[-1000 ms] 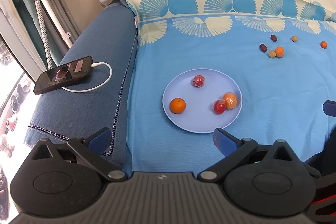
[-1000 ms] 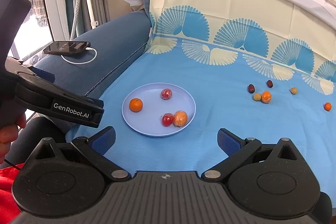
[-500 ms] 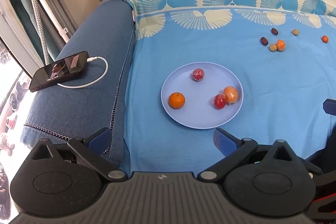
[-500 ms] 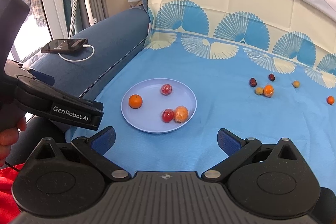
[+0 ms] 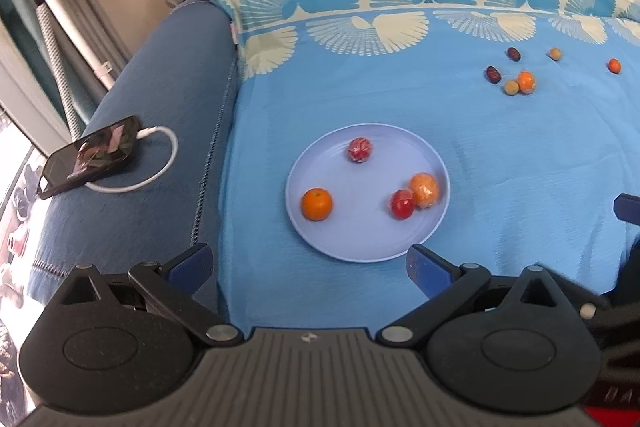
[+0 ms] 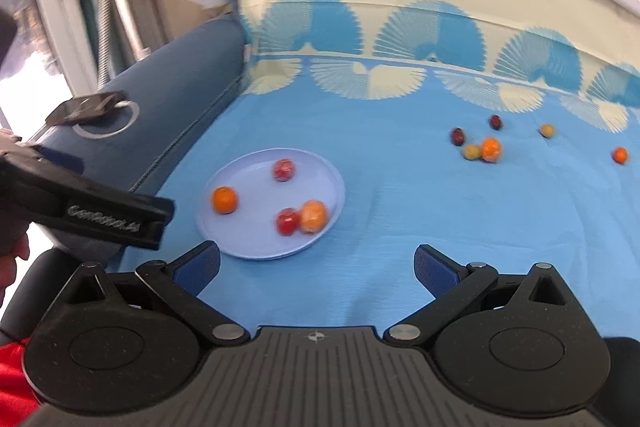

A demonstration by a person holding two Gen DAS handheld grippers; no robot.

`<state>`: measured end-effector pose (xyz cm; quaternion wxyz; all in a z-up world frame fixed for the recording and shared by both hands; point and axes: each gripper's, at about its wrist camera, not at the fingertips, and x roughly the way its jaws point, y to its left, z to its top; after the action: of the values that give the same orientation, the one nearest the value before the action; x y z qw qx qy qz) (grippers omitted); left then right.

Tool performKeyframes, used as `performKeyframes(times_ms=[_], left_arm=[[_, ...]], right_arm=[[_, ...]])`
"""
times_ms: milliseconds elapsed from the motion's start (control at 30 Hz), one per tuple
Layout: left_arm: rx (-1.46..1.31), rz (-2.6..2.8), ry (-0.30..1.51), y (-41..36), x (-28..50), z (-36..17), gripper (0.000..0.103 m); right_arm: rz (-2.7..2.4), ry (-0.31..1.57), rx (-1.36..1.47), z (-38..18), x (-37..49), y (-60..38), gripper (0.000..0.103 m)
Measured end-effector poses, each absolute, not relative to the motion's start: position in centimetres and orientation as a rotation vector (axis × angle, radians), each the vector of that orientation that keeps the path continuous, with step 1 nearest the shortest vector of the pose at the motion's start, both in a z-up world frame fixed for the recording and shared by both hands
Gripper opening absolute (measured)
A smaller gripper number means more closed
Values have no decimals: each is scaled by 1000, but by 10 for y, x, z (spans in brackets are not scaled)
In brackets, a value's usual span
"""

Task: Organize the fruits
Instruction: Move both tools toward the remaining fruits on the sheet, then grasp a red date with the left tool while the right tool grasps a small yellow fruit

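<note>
Both tongs, left gripper (image 5: 308, 263) and right gripper (image 6: 316, 263), gape empty; plate (image 5: 360, 247) at 12 o'clock, open cloth (image 5: 520, 167) toward 2; right view alone shows the left tool's body.

A pale blue plate (image 5: 320, 163) holds four fruits — an orange (image 5: 317, 204), two red ones, one film-wrapped orange — while six small fruits (image 5: 525, 81), seemingly dates and kumquats, lie scattered well apart.

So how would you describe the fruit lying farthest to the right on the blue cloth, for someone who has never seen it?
Start from the pale blue plate on the blue cloth and look past it to the loose fruits at the far right. Beyond the cluster around the wrapped orange fruit lies one small orange fruit. It alone touches no other fruit and is farthest right.
</note>
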<state>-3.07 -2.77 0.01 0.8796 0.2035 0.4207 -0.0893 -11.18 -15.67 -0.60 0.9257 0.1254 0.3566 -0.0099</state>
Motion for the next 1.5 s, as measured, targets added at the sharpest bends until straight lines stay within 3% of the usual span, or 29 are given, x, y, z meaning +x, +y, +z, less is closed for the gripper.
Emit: performKeyframes(times_ms=[367, 633, 867, 1067, 1133, 1233, 1267, 1300, 1333, 1500], left_arm=[[439, -333, 950, -103, 19, -13, 103], [369, -419, 990, -219, 118, -33, 103], [314, -439, 1127, -317, 222, -94, 103], [334, -439, 1210, -360, 266, -144, 103], [351, -440, 1243, -368, 272, -156, 93], [378, -432, 1270, -375, 273, -167, 76], [380, -434, 1257, -375, 270, -166, 67], [381, -440, 1237, -374, 266, -161, 37], [383, -437, 1227, -374, 264, -158, 22], [374, -429, 1177, -356, 244, -134, 22]], right_arm=[[-327, 703, 360, -34, -99, -266, 102], [-560, 578, 304, -69, -37, -378, 102], [-556, 610, 281, -136, 73, -483, 102], [-532, 679, 319, -184, 133, -524, 102], [-545, 702, 310, -196, 144, -529, 102], [-526, 712, 283, -208, 151, -529, 93], [-491, 684, 267, -208, 148, -525, 69], [-451, 667, 258, -206, 145, -521, 55], [-446, 663, 241, -203, 143, -516, 29], [-465, 639, 302, -175, 117, -506, 29]])
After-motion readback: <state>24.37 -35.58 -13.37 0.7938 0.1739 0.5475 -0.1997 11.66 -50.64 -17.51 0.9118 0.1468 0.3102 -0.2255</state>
